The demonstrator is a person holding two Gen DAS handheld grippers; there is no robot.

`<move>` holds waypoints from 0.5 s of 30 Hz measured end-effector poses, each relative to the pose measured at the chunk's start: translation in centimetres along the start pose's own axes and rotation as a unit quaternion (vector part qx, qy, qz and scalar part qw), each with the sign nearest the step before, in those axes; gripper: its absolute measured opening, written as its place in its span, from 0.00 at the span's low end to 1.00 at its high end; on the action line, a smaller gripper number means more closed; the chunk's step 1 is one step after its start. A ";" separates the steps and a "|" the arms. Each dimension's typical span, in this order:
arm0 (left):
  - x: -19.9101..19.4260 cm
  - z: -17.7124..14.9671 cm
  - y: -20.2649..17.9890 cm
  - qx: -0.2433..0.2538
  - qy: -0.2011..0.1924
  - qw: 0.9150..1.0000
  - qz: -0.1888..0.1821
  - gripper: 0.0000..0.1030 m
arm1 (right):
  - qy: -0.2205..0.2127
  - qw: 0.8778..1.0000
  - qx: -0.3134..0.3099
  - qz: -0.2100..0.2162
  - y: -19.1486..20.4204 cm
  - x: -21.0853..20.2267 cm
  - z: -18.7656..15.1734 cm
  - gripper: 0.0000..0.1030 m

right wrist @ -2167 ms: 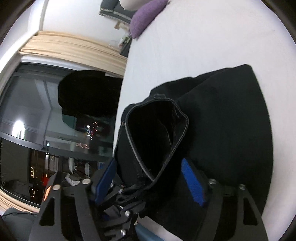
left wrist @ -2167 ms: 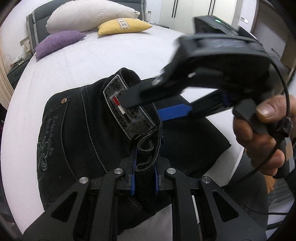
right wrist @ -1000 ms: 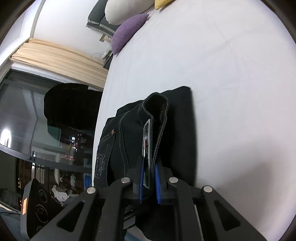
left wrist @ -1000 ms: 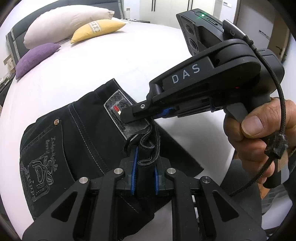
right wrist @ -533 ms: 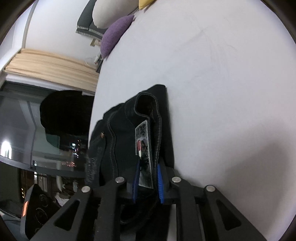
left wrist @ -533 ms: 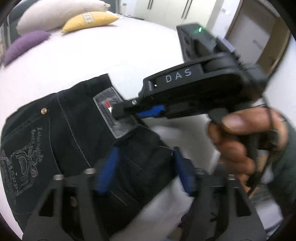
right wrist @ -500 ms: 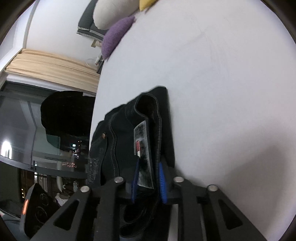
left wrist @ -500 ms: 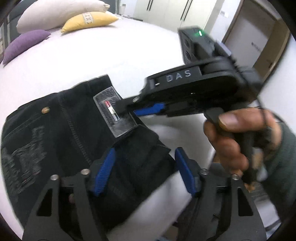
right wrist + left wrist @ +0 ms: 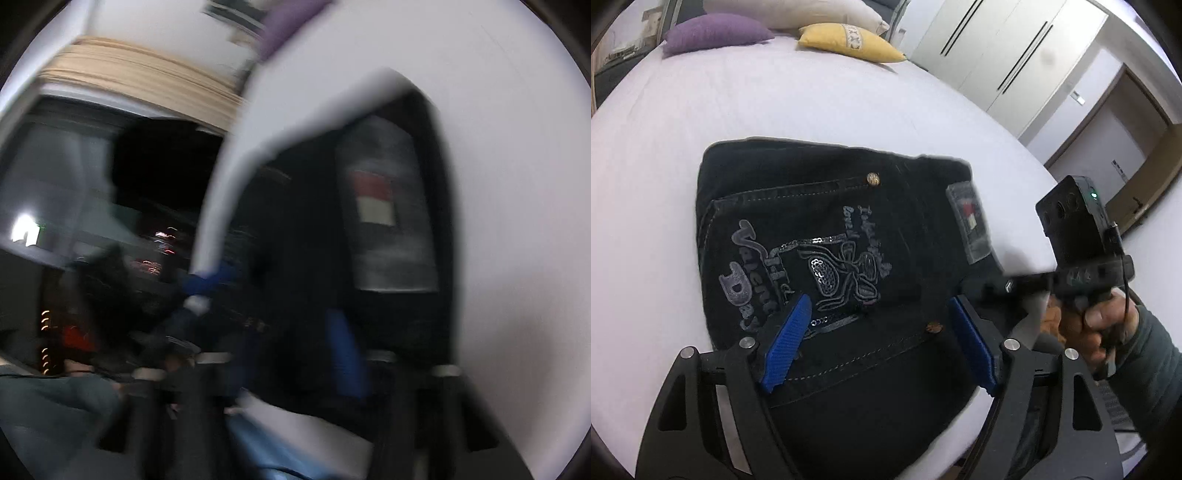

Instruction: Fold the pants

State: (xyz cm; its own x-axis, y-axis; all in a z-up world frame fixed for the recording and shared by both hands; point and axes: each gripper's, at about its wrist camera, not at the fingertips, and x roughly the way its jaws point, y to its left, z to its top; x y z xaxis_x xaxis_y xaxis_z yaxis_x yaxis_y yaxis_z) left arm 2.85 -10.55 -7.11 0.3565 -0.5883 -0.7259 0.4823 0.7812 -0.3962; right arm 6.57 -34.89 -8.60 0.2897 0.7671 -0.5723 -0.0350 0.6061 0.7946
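Left wrist view: left gripper [image 9: 875,339] has let go, jaws opening over the folded pants [image 9: 827,258] on the bed [image 9: 775,96]; right gripper [image 9: 1008,286] clenched empty; fold looks finished.

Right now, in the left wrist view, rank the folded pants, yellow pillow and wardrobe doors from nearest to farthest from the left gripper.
1. folded pants, directly under the left gripper, on the bed.
2. yellow pillow, at the bed's far end.
3. wardrobe doors, beyond the bed, upper right.
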 end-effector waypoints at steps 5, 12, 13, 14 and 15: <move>-3.4 1.3 -0.4 0.022 -0.045 0.999 -0.010 0.73 | -0.041 0.999 -0.024 0.026 2.7 -2.7 1.4 0.27; 0.6 5.9 5.3 -0.022 -0.012 1.000 -0.004 0.73 | -0.057 0.998 -0.017 0.022 3.5 0.2 7.5 0.45; 2.0 5.7 5.9 -0.023 0.006 1.000 -0.009 0.72 | -0.043 0.999 0.007 -0.019 2.3 1.7 7.9 0.43; 2.3 5.5 5.9 -0.011 0.007 1.000 0.001 0.72 | -0.035 0.998 0.021 -0.037 1.7 3.0 7.7 0.21; 2.1 5.5 5.6 0.003 0.003 1.000 0.009 0.72 | -0.045 0.998 0.023 -0.043 1.4 2.8 7.6 0.09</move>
State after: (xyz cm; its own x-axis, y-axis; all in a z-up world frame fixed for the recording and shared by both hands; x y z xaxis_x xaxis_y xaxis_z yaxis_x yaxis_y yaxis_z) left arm 10.72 -8.60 -7.76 0.3603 -0.5725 -0.7365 0.4814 0.7904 -0.3789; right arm 14.58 -33.48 -7.57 0.3749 0.6890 -0.6203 0.0379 0.6571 0.7528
